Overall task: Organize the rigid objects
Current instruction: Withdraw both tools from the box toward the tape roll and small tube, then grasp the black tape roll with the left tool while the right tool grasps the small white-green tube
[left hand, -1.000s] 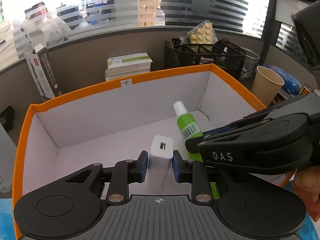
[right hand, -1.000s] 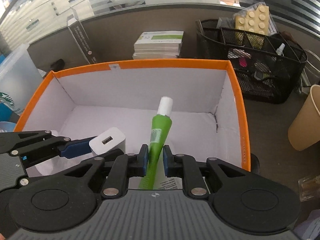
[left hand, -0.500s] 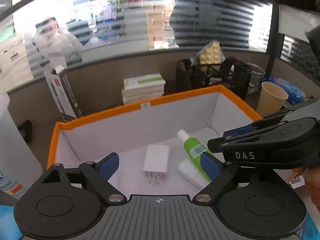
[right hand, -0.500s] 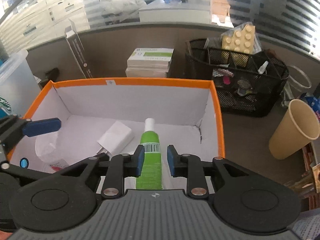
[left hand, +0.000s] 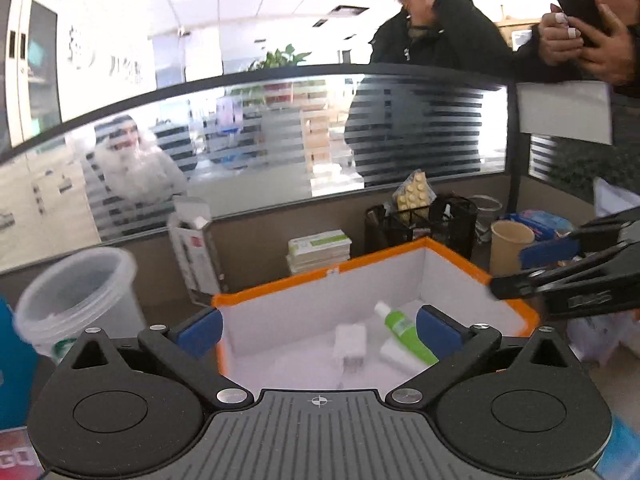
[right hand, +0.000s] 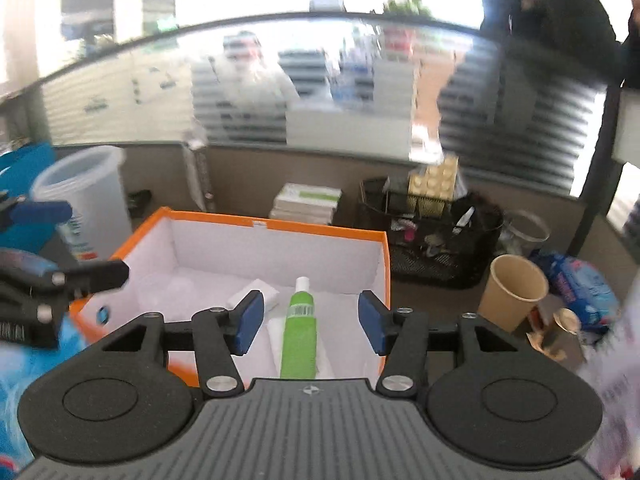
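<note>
An orange box with a white inside (left hand: 280,289) (right hand: 280,227) stands on the desk. In it lie a white charger (left hand: 351,342) (right hand: 256,294) and a green tube with a white cap (left hand: 405,334) (right hand: 299,326), the tube resting partly on a flat white item (left hand: 396,356). My left gripper (left hand: 318,330) hangs above the box's near side, its jaws opening wide with nothing between them. My right gripper (right hand: 311,322) is raised over the tube; its jaws are opening and the pads do not touch the tube.
A clear plastic tub (left hand: 76,300) (right hand: 86,200) stands left of the box. Behind are stacked books (left hand: 318,250) (right hand: 306,202) and a black mesh organizer (left hand: 420,220) (right hand: 432,236). A paper cup (left hand: 510,246) (right hand: 512,292) stands to the right. People are beyond the partition (left hand: 440,36).
Both grippers let go: the left released the charger, the right released the green tube, and both items now lie in the box. Both grippers rose and pulled back with jaws spread.
</note>
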